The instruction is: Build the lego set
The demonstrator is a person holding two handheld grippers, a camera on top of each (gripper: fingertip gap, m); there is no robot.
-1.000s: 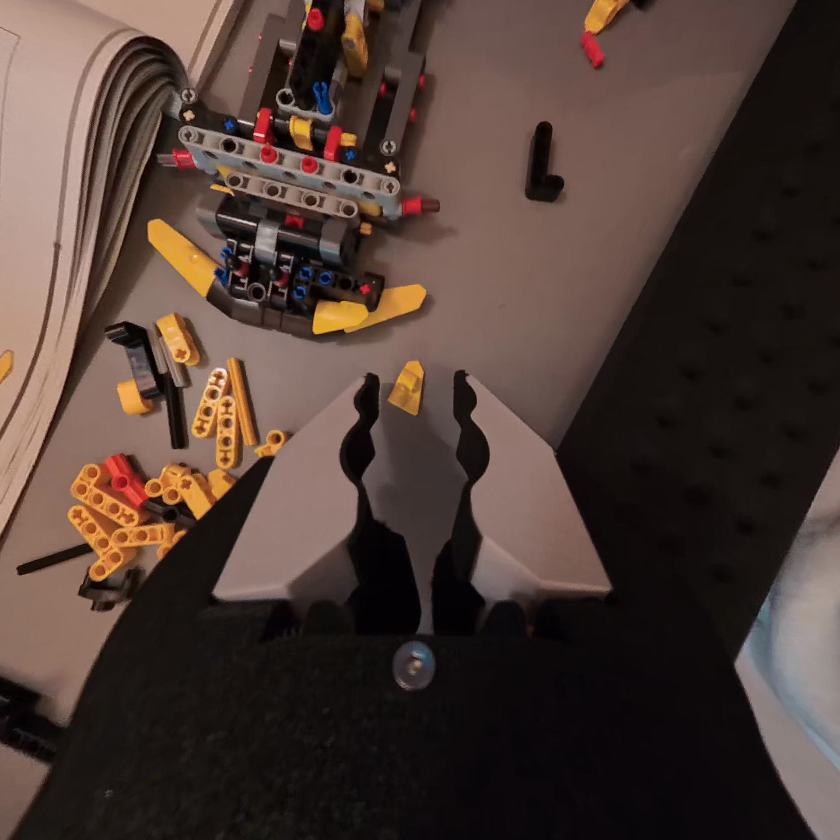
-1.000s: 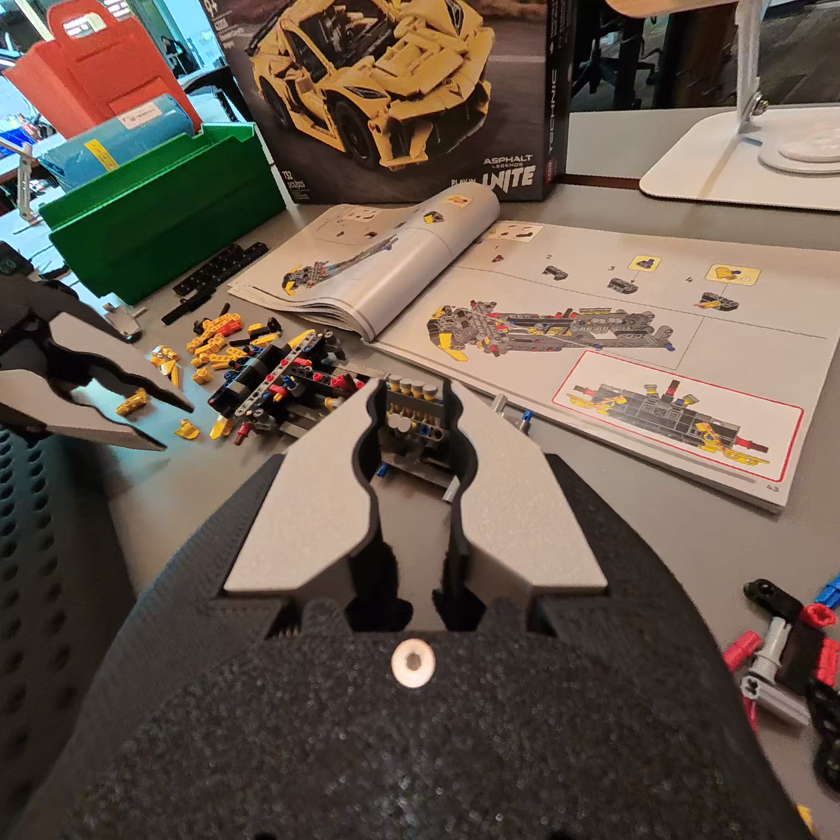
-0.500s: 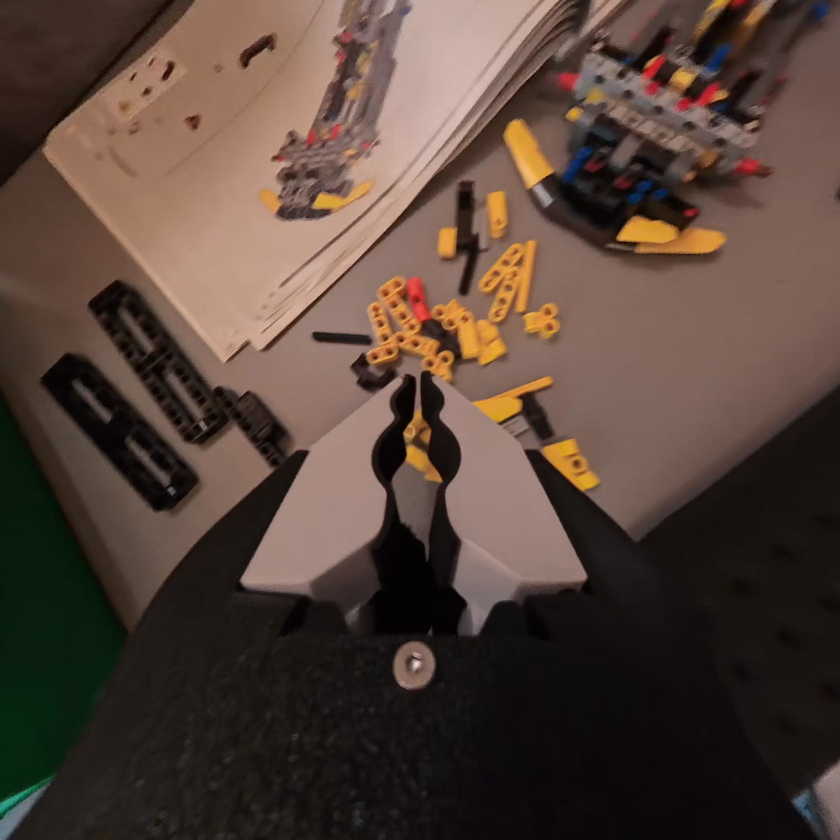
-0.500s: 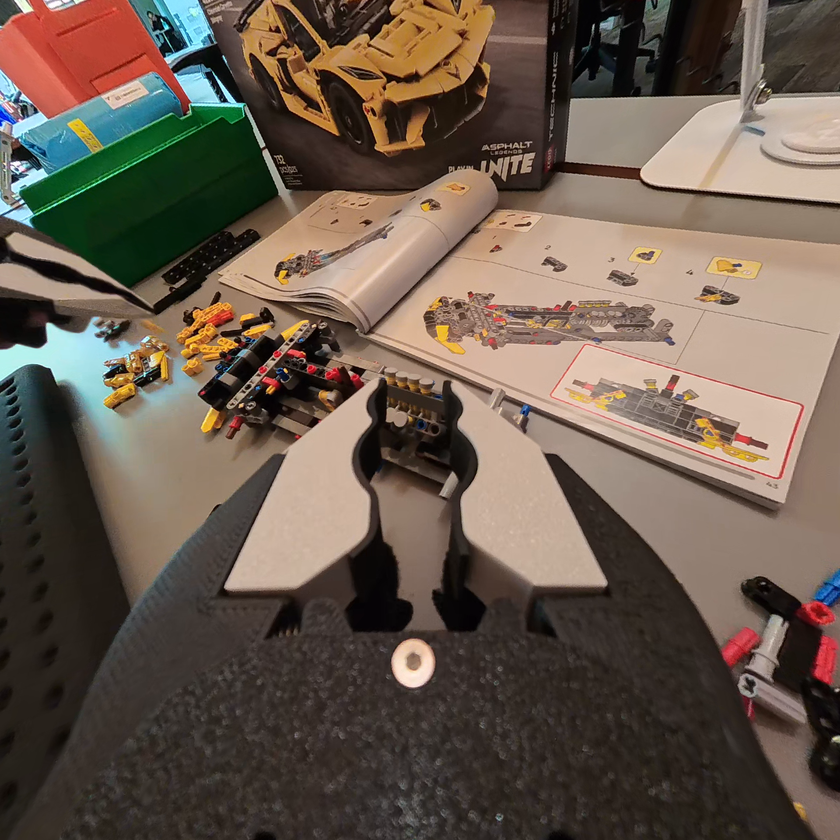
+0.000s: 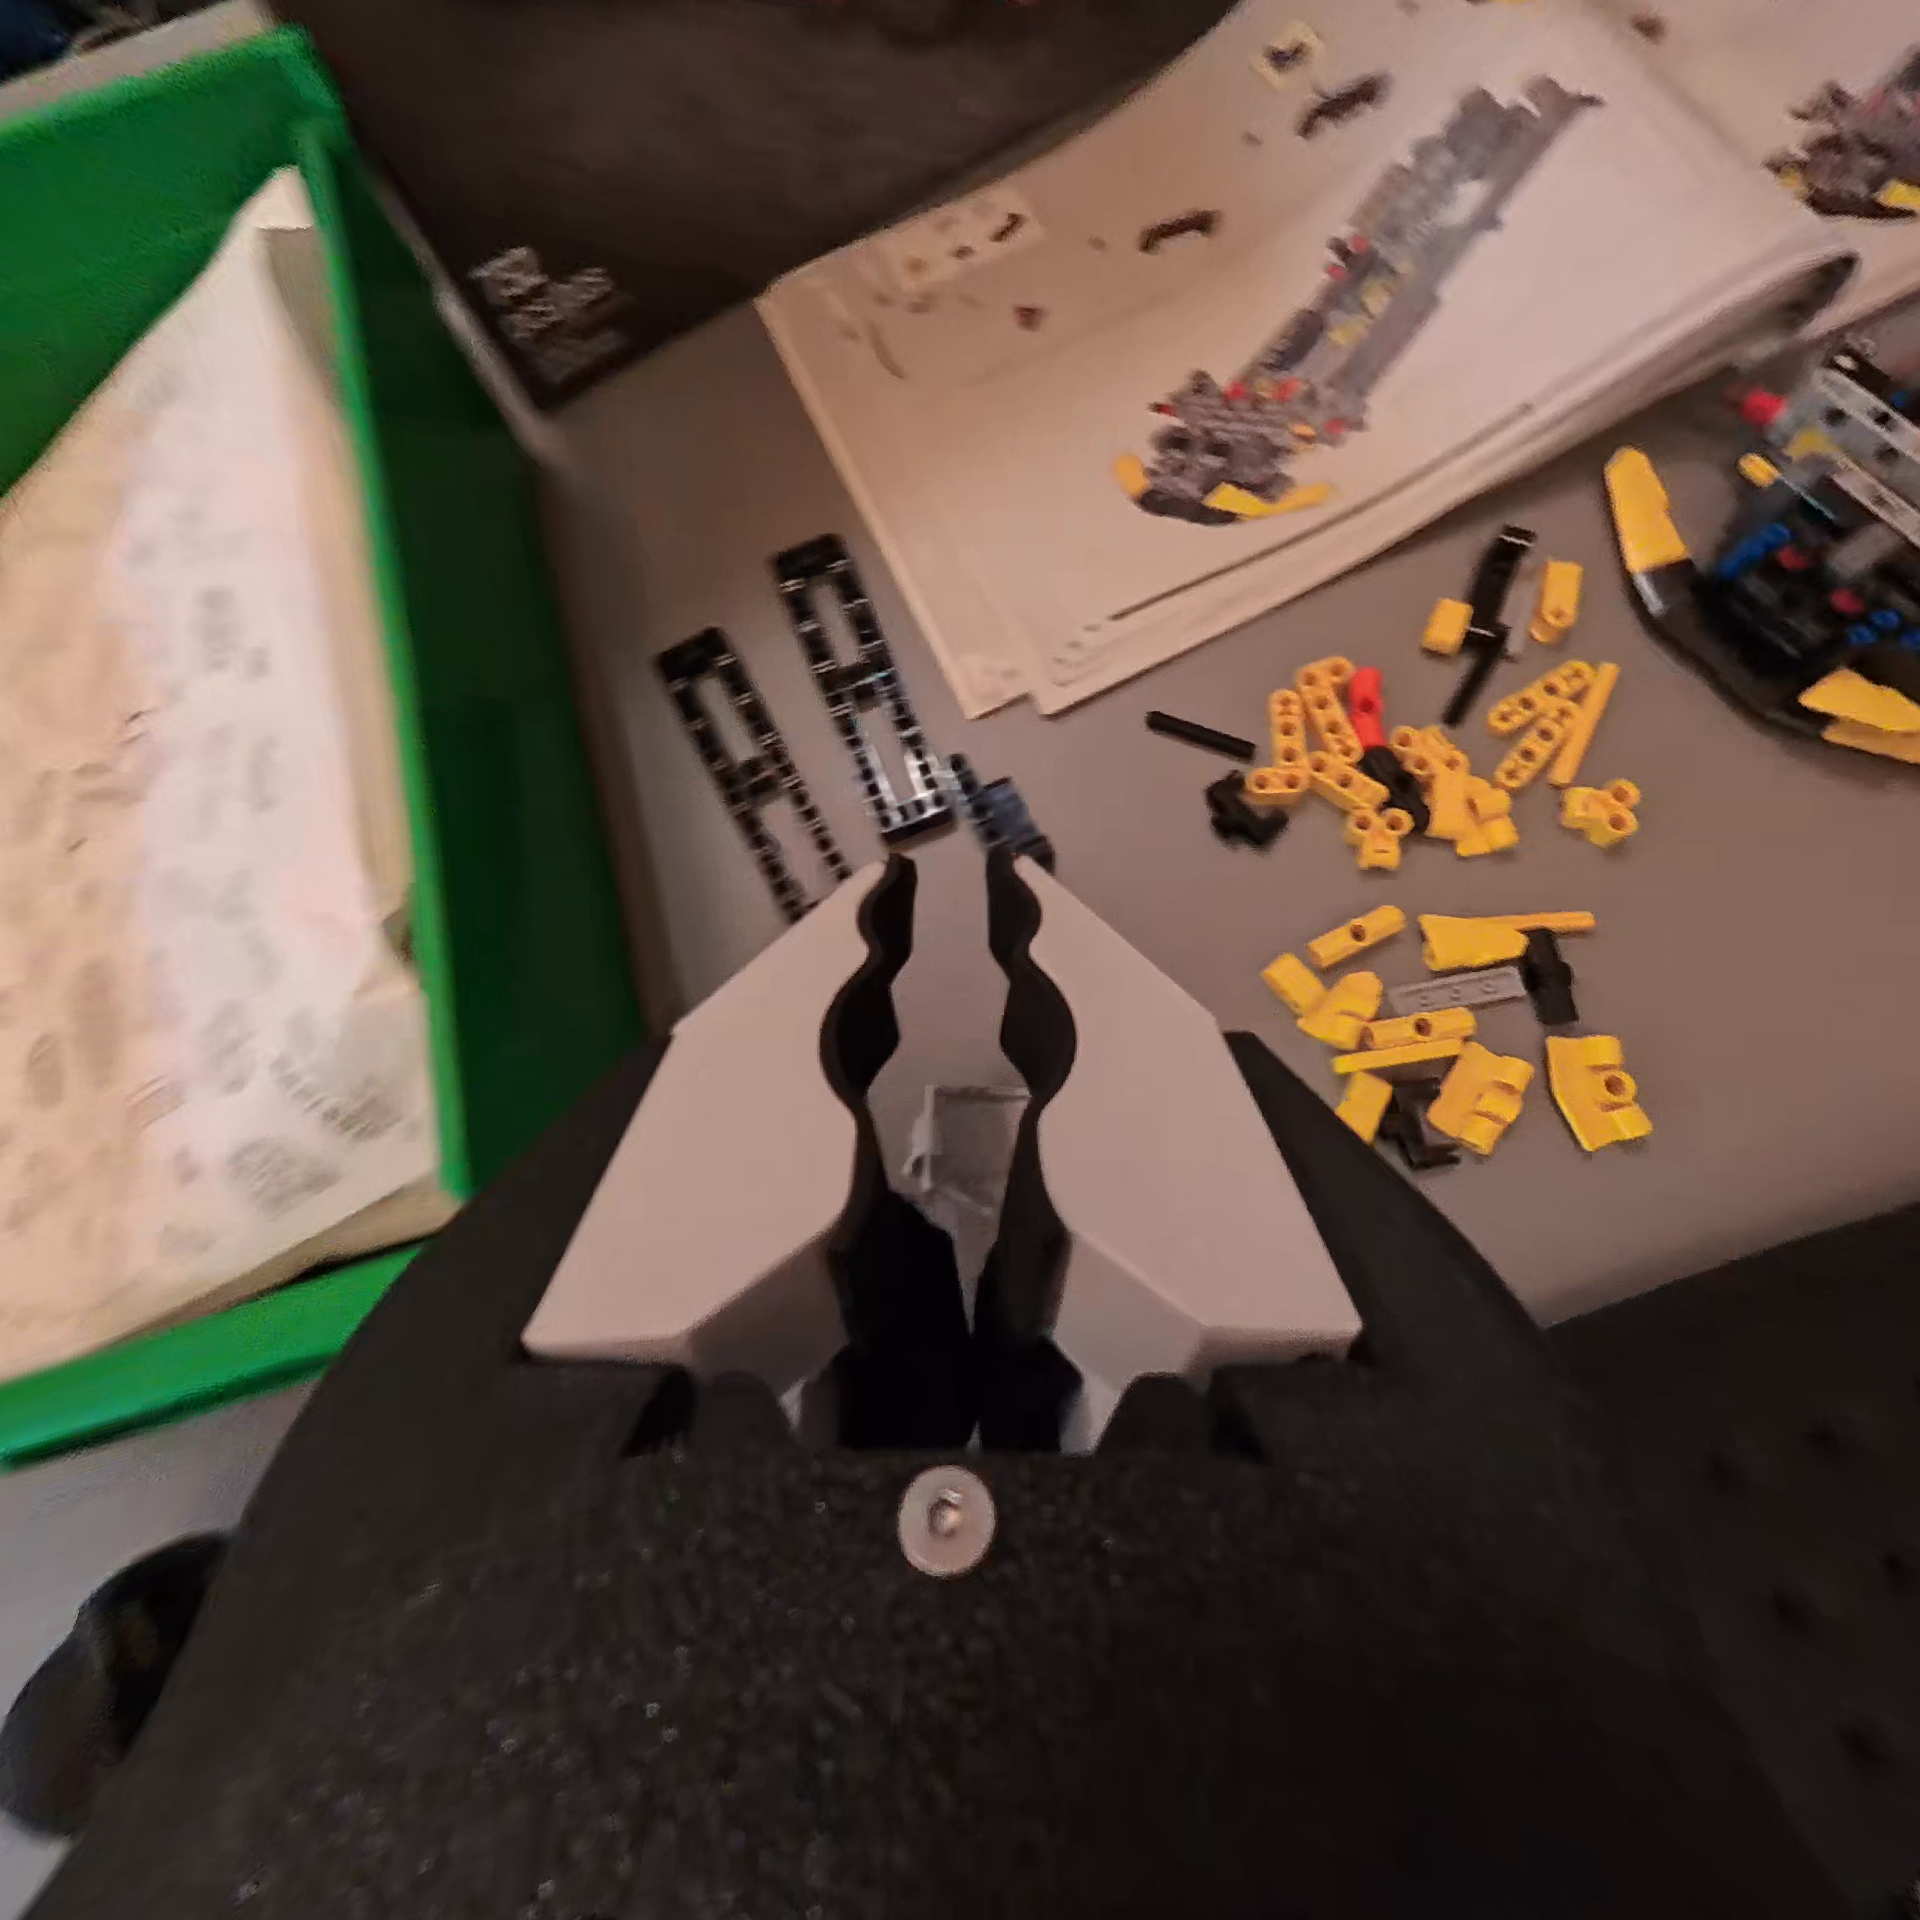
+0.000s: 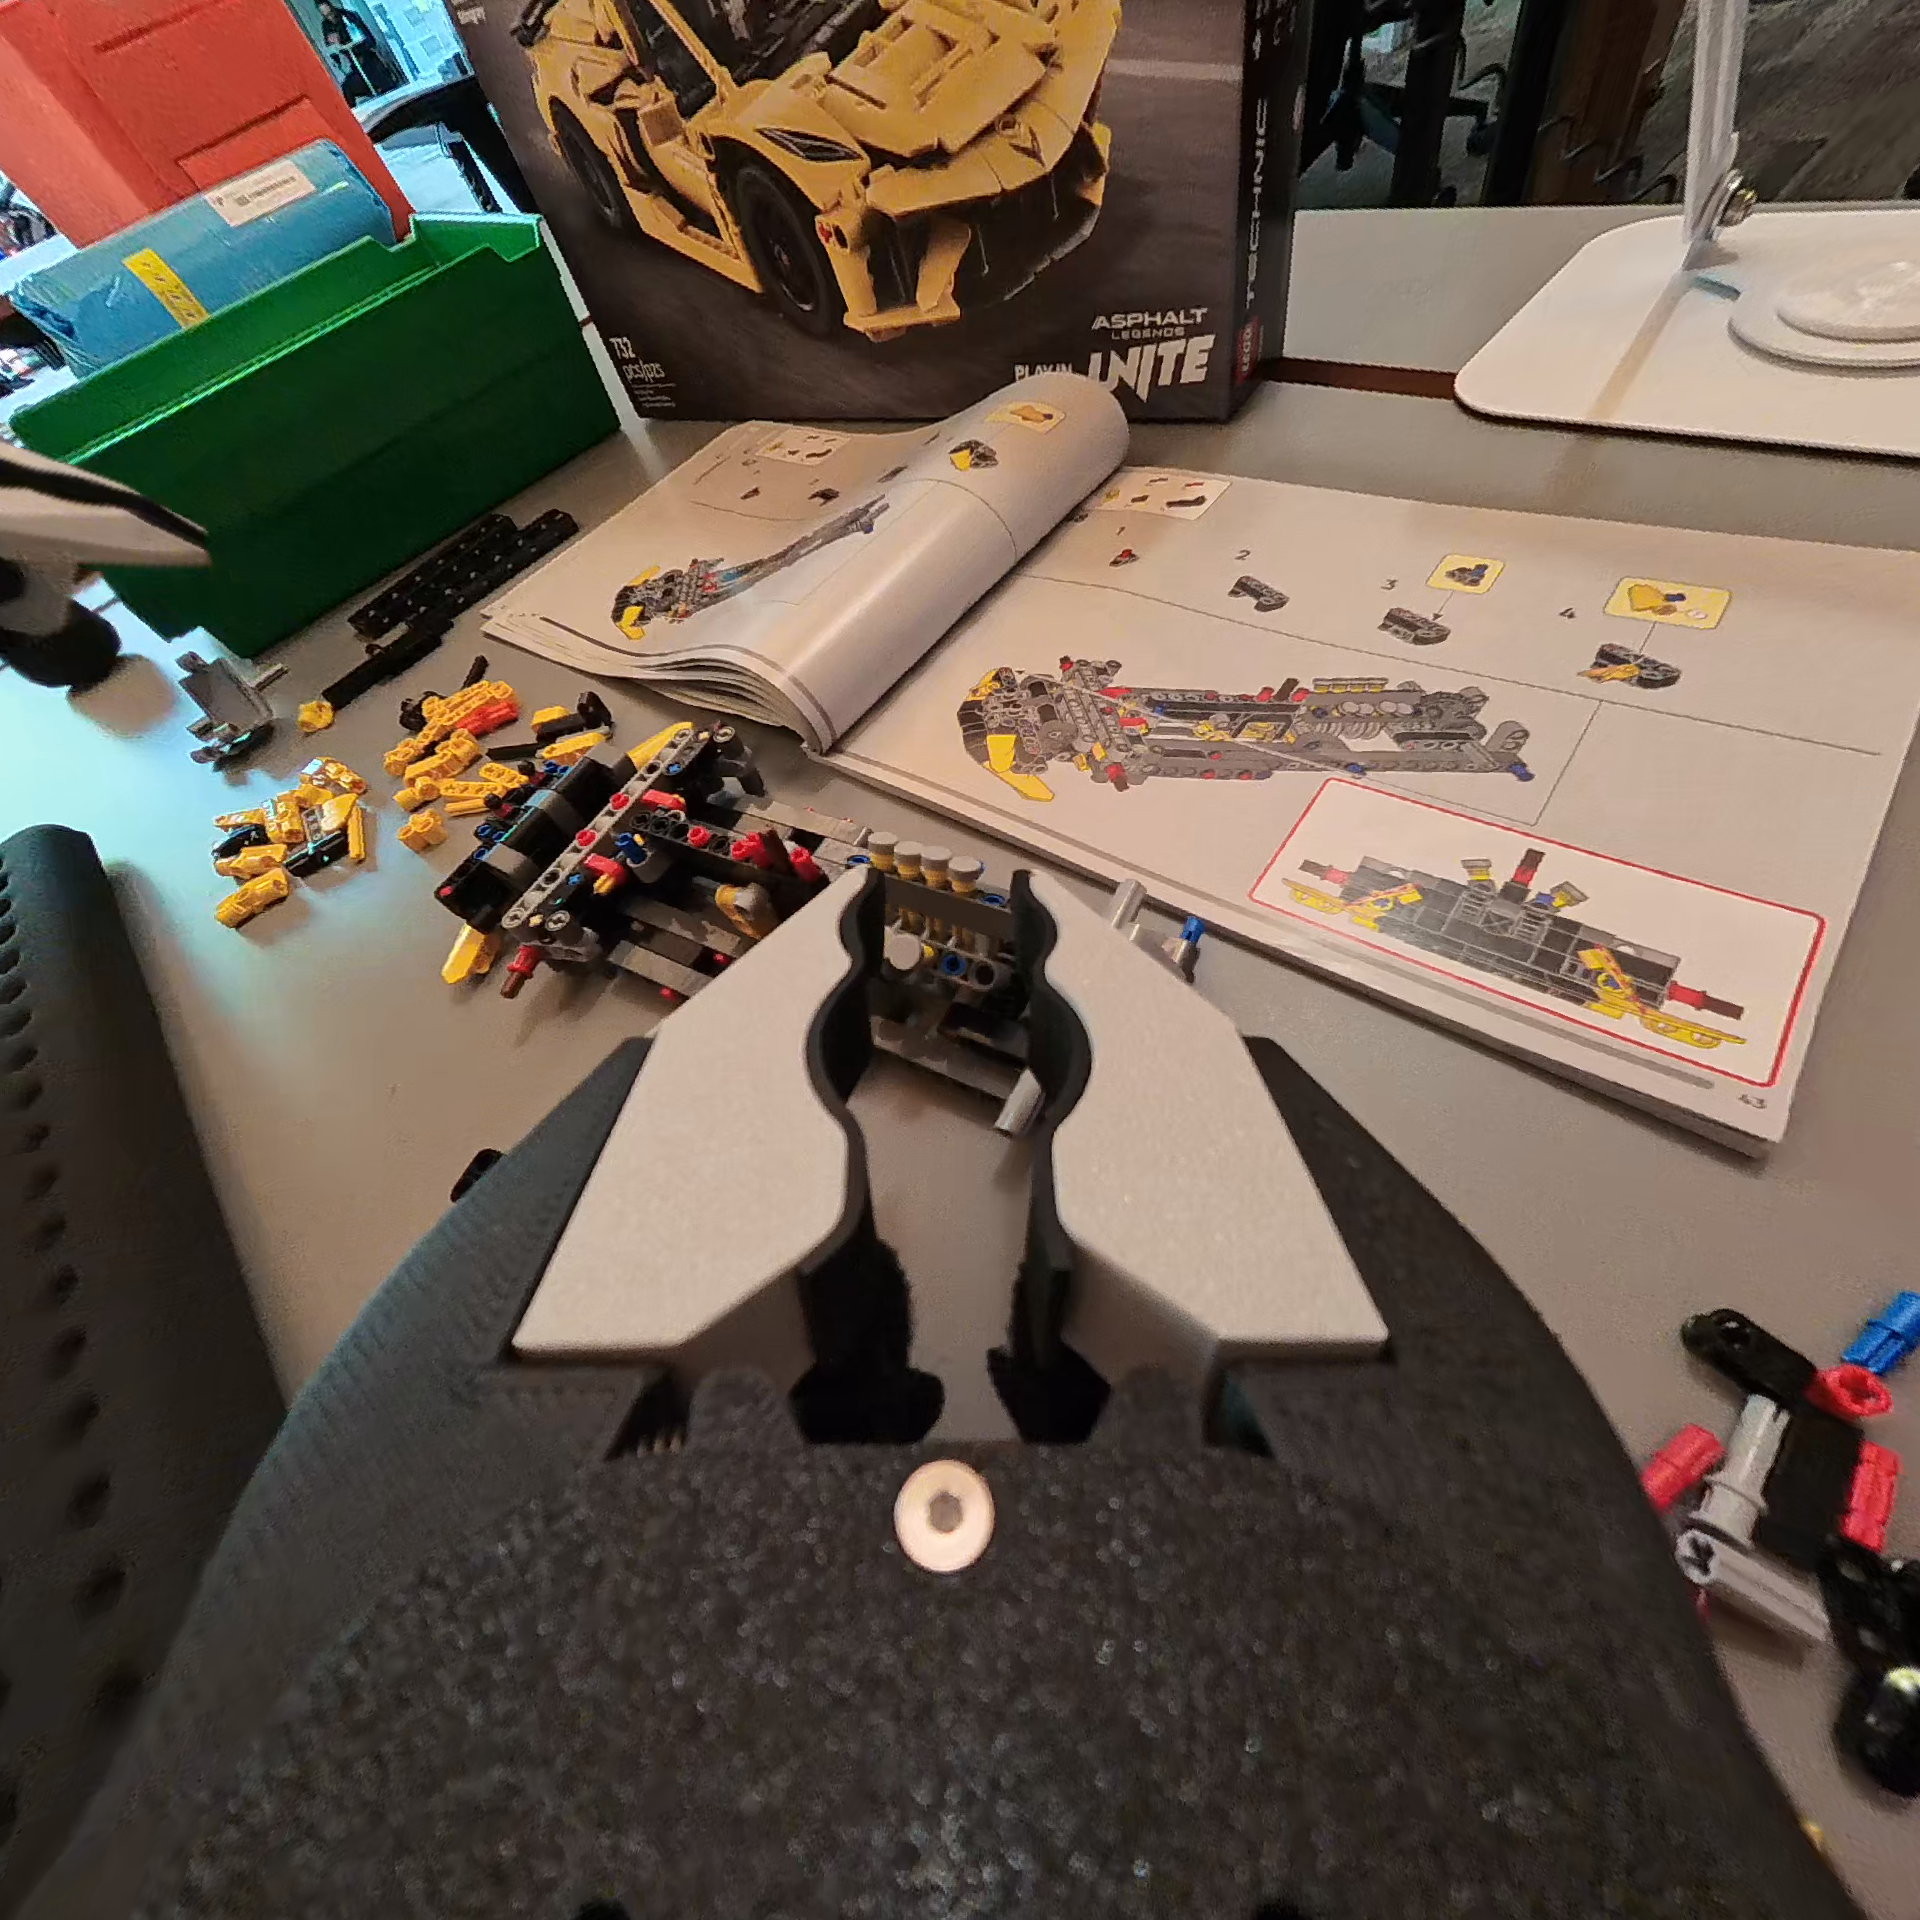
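The grey table (image 6: pixel 312 1039) fills both views, with a black perforated mat along its near edge and, at the far side, the set's box (image 6: pixel 883 187) with a yellow car printed on it, a green bin (image 6: pixel 343 416) to the left and a white stand base (image 6: pixel 1621 343) to the right. The open instruction booklet (image 6: pixel 1299 644) lies in front of the box. Nearer sits the half-built chassis (image 6: pixel 665 862), long and dark with grey beams and red and blue pins, resting on the table. The right gripper (image 6: pixel 945 904) hangs just before its near end, fingers apart with nothing between them. The left gripper (image 5: pixel 951 873) is over the table's left part beside the bin, jaws a little apart and empty; below its fingers lies a small grey part (image 5: pixel 961 1138), and just ahead are two black frames (image 5: pixel 810 717). Loose yellow pieces (image 5: pixel 1434 1029) are scattered to its right, a second cluster (image 5: pixel 1423 758) farther off. The left view is blurred, so that gripper seems to be swinging, and I judge the main risk is closing on the wrong piece or sweeping the small heap apart. A hard push from the right gripper could slide the chassis, as nothing pins it. A little black, red and grey subassembly (image 6: pixel 1787 1475) at the near right edge could be knocked off.
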